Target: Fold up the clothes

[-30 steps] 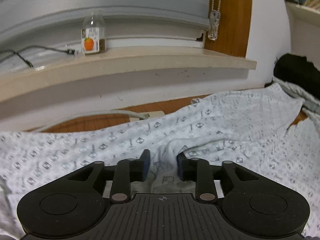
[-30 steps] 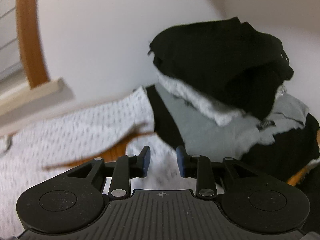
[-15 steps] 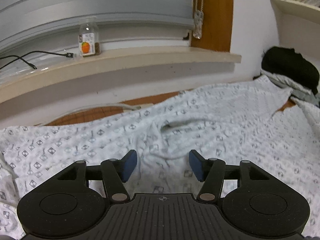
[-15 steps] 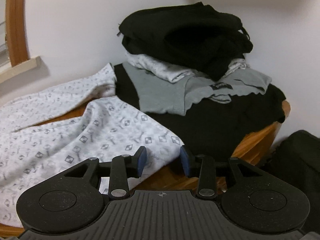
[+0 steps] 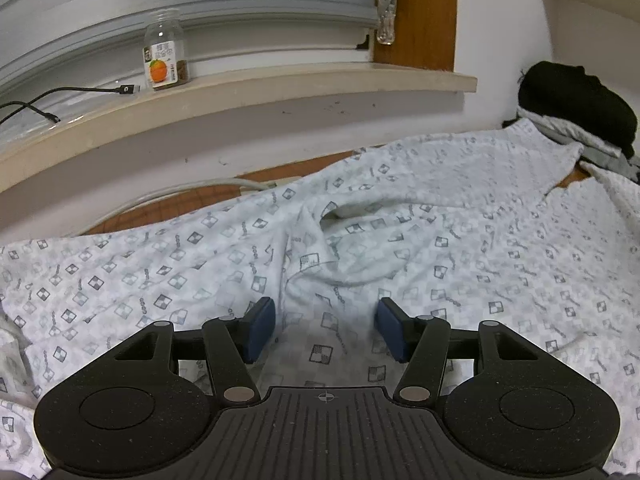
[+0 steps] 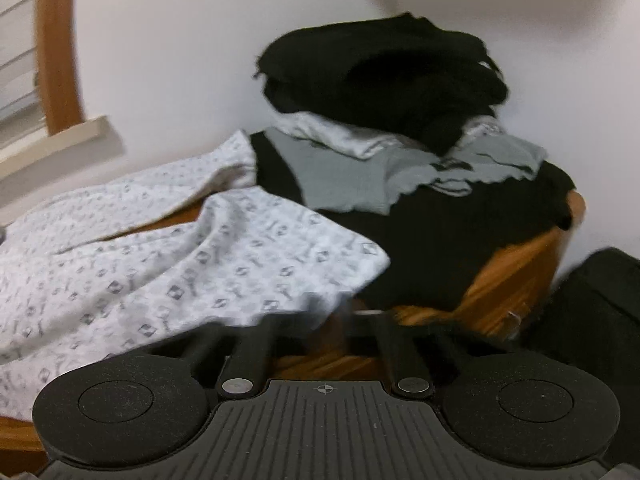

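Right wrist view shows the right gripper (image 6: 340, 320) blurred, jaws just closed at the patterned shirt's (image 6: 168, 264) hem near the table's (image 6: 516, 280) right edge — whether cloth is pinched I cannot tell (an empty pinch would leave the hem behind) — while the left gripper (image 5: 326, 330) hovers wide above the fabric.

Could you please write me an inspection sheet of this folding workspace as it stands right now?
Surface: wooden table, mostly covered by clothes.
Job's things: white patterned garment spread out and rumpled; its corner lies near the table's front edge.
Clutter: pile of black and grey clothes at the far corner; jar on the sill.
Grippers: left gripper open over the garment, pads not pressing it; right gripper blurred, shut at the garment's corner; whether it holds cloth cannot be told.
Cables: black cable on the sill; pale cable on the table.
Surroundings: window sill, blind cord, white wall.
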The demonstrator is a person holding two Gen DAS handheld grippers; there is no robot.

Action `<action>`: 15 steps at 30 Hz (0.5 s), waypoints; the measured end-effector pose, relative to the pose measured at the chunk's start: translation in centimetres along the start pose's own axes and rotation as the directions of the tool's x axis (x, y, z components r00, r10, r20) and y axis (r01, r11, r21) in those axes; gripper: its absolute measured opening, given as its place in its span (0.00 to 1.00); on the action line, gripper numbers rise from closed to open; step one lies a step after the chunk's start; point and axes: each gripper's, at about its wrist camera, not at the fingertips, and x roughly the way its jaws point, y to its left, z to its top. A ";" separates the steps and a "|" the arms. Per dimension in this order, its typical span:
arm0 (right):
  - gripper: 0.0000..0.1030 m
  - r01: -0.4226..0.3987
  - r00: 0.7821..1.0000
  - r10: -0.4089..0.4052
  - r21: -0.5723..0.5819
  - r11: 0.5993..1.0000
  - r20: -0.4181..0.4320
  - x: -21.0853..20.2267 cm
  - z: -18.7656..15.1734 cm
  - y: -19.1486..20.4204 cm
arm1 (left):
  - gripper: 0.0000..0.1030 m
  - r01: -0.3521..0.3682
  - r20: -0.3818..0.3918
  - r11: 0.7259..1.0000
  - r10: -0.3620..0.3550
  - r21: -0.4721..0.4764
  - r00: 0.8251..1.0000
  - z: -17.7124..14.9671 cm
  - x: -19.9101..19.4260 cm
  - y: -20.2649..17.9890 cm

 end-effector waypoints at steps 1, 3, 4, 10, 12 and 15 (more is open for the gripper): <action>0.01 -0.015 0.999 0.015 -0.012 1.000 0.031 -0.6 0.1 0.1 | 0.59 0.003 0.000 1.000 -0.003 0.000 1.000 0.0 0.0 0.1; 0.01 0.001 0.995 0.001 -0.021 1.000 0.101 -2.6 0.7 -0.2 | 0.59 0.005 0.000 1.000 -0.005 0.002 1.000 -0.1 -0.1 0.2; 0.01 0.021 0.991 -0.019 -0.013 1.000 0.136 -3.9 1.2 -0.5 | 0.59 0.004 0.000 1.000 -0.004 0.002 1.000 -0.1 -0.1 0.3; 0.02 0.103 0.990 -0.109 0.070 0.992 0.092 -7.5 2.2 -5.9 | 0.59 -0.020 0.008 0.999 0.020 0.027 1.000 0.1 -0.3 -0.3; 0.03 0.070 0.993 -0.076 0.073 0.995 0.087 -6.9 2.4 -6.3 | 0.58 -0.031 0.022 0.998 0.030 0.053 0.999 0.6 -0.5 -1.1; 0.07 -0.001 0.995 -0.004 0.051 0.999 0.098 -4.5 3.8 -4.5 | 0.51 -0.038 0.063 0.995 0.032 0.093 0.998 1.6 -1.1 -2.8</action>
